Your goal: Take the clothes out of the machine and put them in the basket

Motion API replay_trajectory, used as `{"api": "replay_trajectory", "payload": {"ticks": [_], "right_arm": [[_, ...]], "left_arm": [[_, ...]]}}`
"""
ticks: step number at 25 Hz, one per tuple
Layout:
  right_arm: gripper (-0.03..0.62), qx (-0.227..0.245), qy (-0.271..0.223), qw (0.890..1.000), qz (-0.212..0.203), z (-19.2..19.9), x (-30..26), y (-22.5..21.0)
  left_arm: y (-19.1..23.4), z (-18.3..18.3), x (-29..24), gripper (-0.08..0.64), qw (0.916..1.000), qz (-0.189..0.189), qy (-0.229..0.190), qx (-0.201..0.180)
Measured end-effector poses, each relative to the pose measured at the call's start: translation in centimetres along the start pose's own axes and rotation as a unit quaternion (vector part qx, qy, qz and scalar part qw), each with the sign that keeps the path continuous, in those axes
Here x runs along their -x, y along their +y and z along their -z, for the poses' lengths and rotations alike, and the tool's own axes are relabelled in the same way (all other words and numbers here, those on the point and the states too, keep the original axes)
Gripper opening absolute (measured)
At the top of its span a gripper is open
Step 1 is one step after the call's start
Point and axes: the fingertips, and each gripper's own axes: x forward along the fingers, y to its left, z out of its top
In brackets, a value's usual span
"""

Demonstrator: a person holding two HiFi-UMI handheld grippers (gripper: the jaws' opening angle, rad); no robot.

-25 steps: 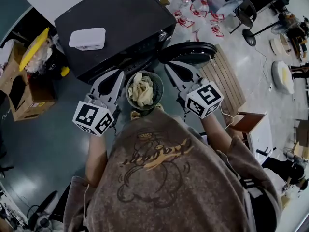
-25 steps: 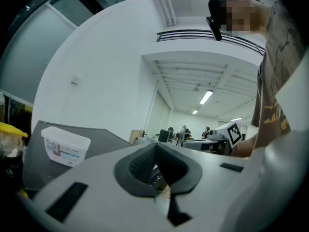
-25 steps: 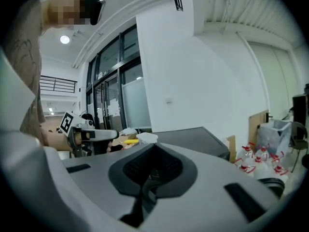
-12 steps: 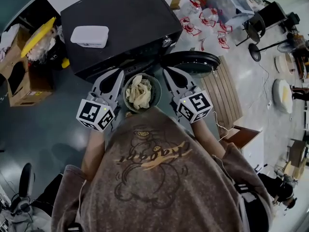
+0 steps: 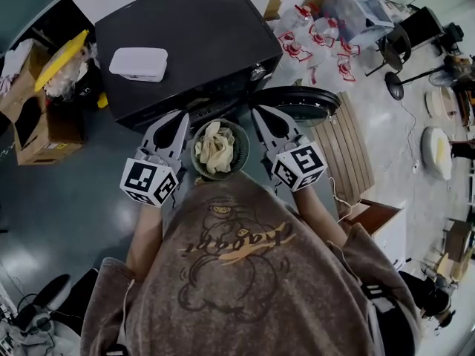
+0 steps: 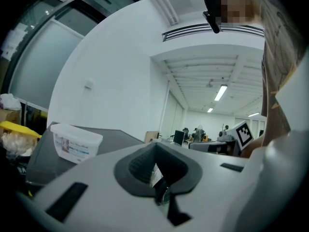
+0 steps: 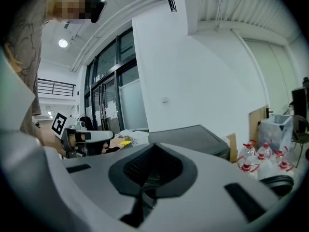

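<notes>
Jaws pressed together on both tools: the left gripper (image 5: 182,117) and the right gripper (image 5: 257,113) are shut with nothing caught between their dark ribbed pads, as each gripper view shows. A person in a grey-brown printed T-shirt (image 5: 237,273) holds them level and pointed at the front of a black machine (image 5: 185,43). The marker cubes (image 5: 148,182) sit at the ends farthest from the machine.

Between the two tools, just in front of the machine, is a round dark basket (image 5: 240,145). Crumpled cream clothes (image 5: 215,147) lie inside it. From above, the grippers run close along either side of the basket, but it cannot be told whether they touch its rim.

The machine's round door (image 5: 300,101) hangs open at its right front corner. A white lidded box (image 5: 138,63) rests on the machine's flat top, toward its left side. The left gripper view shows the same box beyond the closed jaws.

An open cardboard box (image 5: 41,128) sits on the floor left of the machine. A yellow object (image 5: 63,58) lies slanted over a heap of pale bags just behind that box. To the machine's right, a slatted wooden panel (image 5: 349,147) lies on the floor just beyond the open door. A cluster of clear bottles (image 5: 312,39) with red labels stands near the machine's right rear corner. These bottles also show at the right edge of the right gripper view, past the machine's dark top.
</notes>
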Motion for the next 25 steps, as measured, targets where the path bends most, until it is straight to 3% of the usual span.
{"api": "replay_trajectory", "payload": {"ticks": [18, 25], "right_arm": [[-0.006, 0.025, 0.013, 0.999, -0.024, -1.0, -0.3, 0.7], [-0.006, 0.026, 0.029, 0.998, -0.044, -1.1, -0.6, 1.1]], "left_arm": [[-1.0, 0.8, 0.0, 0.005, 0.9996, 0.001, 0.018, 0.02], [-0.6, 0.6, 0.5, 0.005, 0.9995, -0.017, 0.018, 0.018]]}}
